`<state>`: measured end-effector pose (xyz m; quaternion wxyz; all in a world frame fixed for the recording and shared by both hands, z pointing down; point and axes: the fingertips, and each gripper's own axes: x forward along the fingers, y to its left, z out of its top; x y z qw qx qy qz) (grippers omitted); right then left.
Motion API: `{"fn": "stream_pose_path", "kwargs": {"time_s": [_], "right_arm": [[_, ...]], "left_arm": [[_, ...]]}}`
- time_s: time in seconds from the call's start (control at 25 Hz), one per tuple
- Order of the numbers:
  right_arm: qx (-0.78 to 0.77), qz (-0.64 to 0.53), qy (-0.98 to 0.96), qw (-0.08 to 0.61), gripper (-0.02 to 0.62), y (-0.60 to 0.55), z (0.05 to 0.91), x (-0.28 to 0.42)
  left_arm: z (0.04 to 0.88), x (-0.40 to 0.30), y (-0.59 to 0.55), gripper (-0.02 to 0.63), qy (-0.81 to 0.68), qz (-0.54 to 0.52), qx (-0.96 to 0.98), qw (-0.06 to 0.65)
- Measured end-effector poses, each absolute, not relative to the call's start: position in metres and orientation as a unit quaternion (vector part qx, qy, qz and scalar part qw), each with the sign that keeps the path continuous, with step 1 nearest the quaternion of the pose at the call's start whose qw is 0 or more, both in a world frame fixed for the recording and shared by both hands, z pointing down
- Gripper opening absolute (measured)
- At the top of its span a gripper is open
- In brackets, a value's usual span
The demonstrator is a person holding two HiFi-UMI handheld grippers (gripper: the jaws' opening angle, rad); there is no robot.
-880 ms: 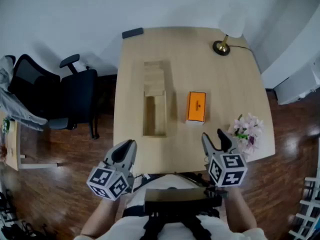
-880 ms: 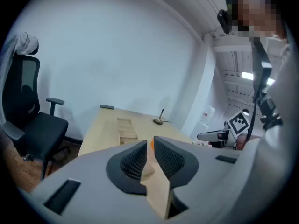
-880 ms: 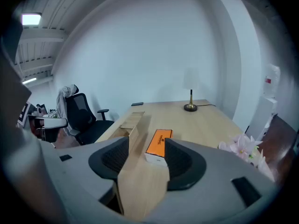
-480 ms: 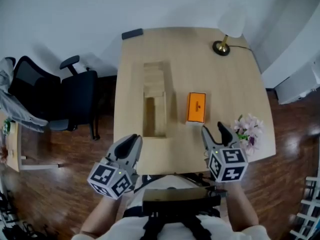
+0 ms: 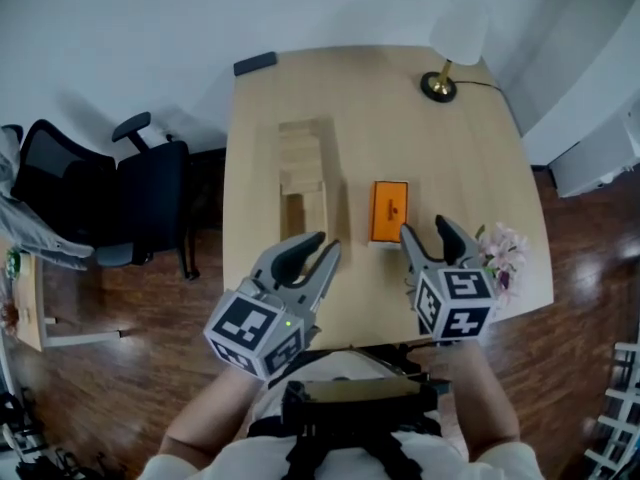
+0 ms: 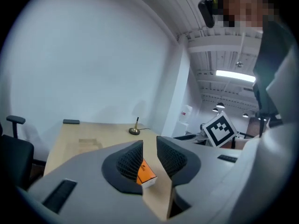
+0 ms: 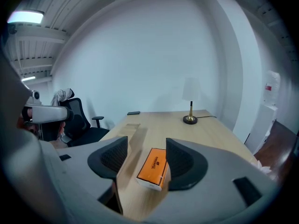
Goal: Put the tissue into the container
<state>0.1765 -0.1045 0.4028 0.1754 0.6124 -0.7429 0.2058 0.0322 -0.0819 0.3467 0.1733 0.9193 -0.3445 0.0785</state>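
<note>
The orange tissue box (image 5: pixel 389 211) lies flat on the wooden table (image 5: pixel 470 158), right of the long open wooden container (image 5: pixel 305 183). My left gripper (image 5: pixel 310 255) hovers over the table's front edge, just below the container, its jaws a narrow gap apart with nothing between them. In the left gripper view the tissue box (image 6: pixel 146 174) shows beyond that gap. My right gripper (image 5: pixel 427 233) is open just right of the box's near end, touching nothing. The right gripper view has the tissue box (image 7: pixel 153 168) lying ahead between the jaws and the container (image 7: pixel 132 127) to the left.
A lamp with a brass base (image 5: pixel 440 86) stands at the table's far right corner. Pale pink flowers (image 5: pixel 503 253) lie at the right edge beside my right gripper. A dark flat device (image 5: pixel 255 63) rests at the far left corner. A black office chair (image 5: pixel 100 193) stands left of the table.
Both grippers moved forward over the table's front edge. The left one rose and went right, toward the container's near end. The right one came closer to the tissue box.
</note>
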Motion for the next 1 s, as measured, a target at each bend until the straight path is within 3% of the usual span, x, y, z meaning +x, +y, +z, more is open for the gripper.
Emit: {"fn": "stream_pose_path", "kwargs": {"time_s": [0.36, 0.56, 0.72, 1.0], "right_arm": [[0.616, 0.237, -0.712, 0.238, 0.319, -0.145, 0.475, 0.180], [0.613, 0.282, -0.688, 0.268, 0.354, -0.159, 0.532, 0.176], [0.607, 0.305, -0.674, 0.289, 0.457, -0.166, 0.571, 0.166], [0.591, 0.322, -0.655, 0.345, 0.477, -0.167, 0.614, 0.158]], "left_arm": [[0.410, 0.093, -0.124, 0.150, -0.304, 0.132, 0.920, 0.209], [0.459, 0.095, -0.144, 0.150, -0.320, 0.150, 0.906, 0.235], [0.487, 0.094, -0.150, 0.150, -0.328, 0.161, 0.893, 0.262], [0.520, 0.084, -0.156, 0.150, -0.349, 0.192, 0.873, 0.279]]}}
